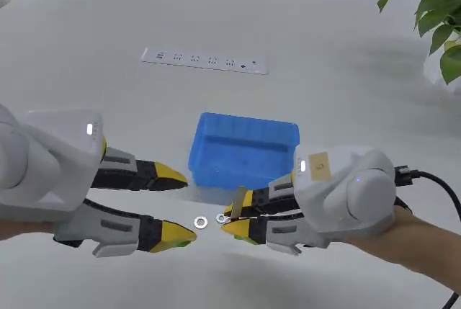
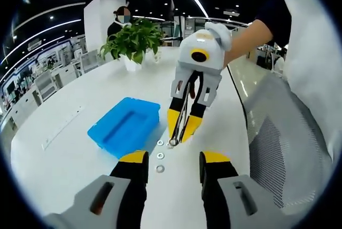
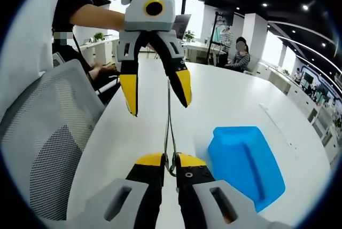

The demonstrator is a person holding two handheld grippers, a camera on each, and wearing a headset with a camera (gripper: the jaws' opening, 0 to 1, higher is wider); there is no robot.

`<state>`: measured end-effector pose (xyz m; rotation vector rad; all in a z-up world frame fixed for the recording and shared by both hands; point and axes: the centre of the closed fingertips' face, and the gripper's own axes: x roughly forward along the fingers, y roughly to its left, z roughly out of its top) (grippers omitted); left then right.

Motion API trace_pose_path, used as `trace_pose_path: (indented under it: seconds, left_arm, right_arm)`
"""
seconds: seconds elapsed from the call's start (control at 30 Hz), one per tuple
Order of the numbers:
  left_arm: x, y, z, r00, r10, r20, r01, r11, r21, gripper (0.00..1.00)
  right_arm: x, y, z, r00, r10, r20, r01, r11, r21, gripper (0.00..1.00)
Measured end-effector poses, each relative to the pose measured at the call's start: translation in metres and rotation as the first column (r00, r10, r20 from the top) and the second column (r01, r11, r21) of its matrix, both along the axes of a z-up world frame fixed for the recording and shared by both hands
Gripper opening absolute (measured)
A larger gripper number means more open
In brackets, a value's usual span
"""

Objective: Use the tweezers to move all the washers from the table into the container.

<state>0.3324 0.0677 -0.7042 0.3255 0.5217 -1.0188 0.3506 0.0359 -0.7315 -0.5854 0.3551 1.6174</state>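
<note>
At a white table (image 1: 324, 71), a person works two handheld grippers toward each other, tips nearly meeting over a few small washers (image 1: 201, 221) that lie loose between them. From the head view, the left gripper (image 1: 186, 207) has its yellow-tipped jaws spread wide with nothing in them, apparently held close only to stand by. The right gripper (image 1: 234, 217) has its jaws drawn together on a pair of tweezers (image 1: 235, 202), which point down at the washers. The blue container (image 1: 245, 123) sits just beyond both sets of tips, near enough that each carry should be short. In the left gripper view, the gap between that gripper's own jaws frames the washers: three lie in a short row just ahead of them, and a fourth sits at the tweezers' tips, where the right gripper reaches down from opposite. It is too small to tell whether the tips have pinched it. The container lies ahead and to the left of these jaws. In the right gripper view, its own jaws are clamped on the tweezers near their rear end, and the thin arms run forward toward the empty, wide-open left gripper facing it. The container lies just to the right of the jaws.
</note>
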Motion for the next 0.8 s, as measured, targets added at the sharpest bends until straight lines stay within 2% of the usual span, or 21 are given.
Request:
trace_pose_path:
  seconds: [0.1,0.17,0.33,0.4,0.43,0.53,0.6,0.63,0.7,0.77,0.8]
  left_arm:
    - [-0.003,0.006,0.001,0.999,0.032,0.005,-0.032,0.999,-0.023,0.5]
    - [-0.003,0.011,0.001,0.998,0.054,0.021,-0.054,0.998,-0.022,0.55]
    - [-0.006,0.018,-0.001,0.996,0.086,0.022,-0.086,0.996,-0.017,0.63]
    - [-0.006,0.02,-0.003,0.995,0.1,0.014,-0.1,0.995,-0.019,0.68]
    - [-0.006,0.021,-0.005,0.994,0.105,0.019,-0.105,0.994,-0.017,0.69]
    - [-0.006,0.024,-0.01,0.993,0.121,0.01,-0.121,0.992,-0.024,0.72]
    - [-0.006,0.025,-0.012,0.992,0.125,0.006,-0.124,0.992,-0.024,0.72]
    - [-0.009,0.023,-0.012,0.994,0.113,-0.007,-0.113,0.993,-0.034,0.69]
    - [-0.008,0.02,-0.006,0.994,0.109,0.018,-0.108,0.992,-0.071,0.71]
    - [-0.006,0.018,-0.002,0.993,0.12,0.009,-0.119,0.988,-0.101,0.77]
    - [-0.005,0.018,-0.001,0.992,0.121,0.02,-0.118,0.988,-0.102,0.77]
  right_arm:
    - [0.003,0.001,0.012,1.0,-0.002,0.006,0.002,1.0,0.015,0.09]
    - [0.007,0.002,0.018,1.0,0.0,0.021,0.0,1.0,0.021,0.09]
    - [0.018,0.008,0.035,0.998,0.005,0.056,-0.007,0.999,0.037,0.09]
    - [0.023,0.011,0.04,0.998,0.006,0.063,-0.009,0.999,0.039,0.09]
    - [0.029,0.012,0.042,0.996,0.011,0.09,-0.014,0.999,0.034,0.09]
    - [0.043,0.015,0.049,0.995,-0.003,0.096,-0.001,0.999,0.047,0.09]
    - [0.055,0.015,0.05,0.994,-0.017,0.108,0.012,0.999,0.046,0.09]
    - [0.059,0.015,0.05,0.993,-0.022,0.113,0.017,0.999,0.044,0.09]
    - [0.07,0.015,0.047,0.993,-0.04,0.113,0.036,0.998,0.042,0.09]
    - [0.08,0.014,0.044,0.992,-0.059,0.115,0.054,0.998,0.041,0.09]
    - [0.086,0.014,0.041,0.991,-0.069,0.112,0.065,0.997,0.041,0.09]
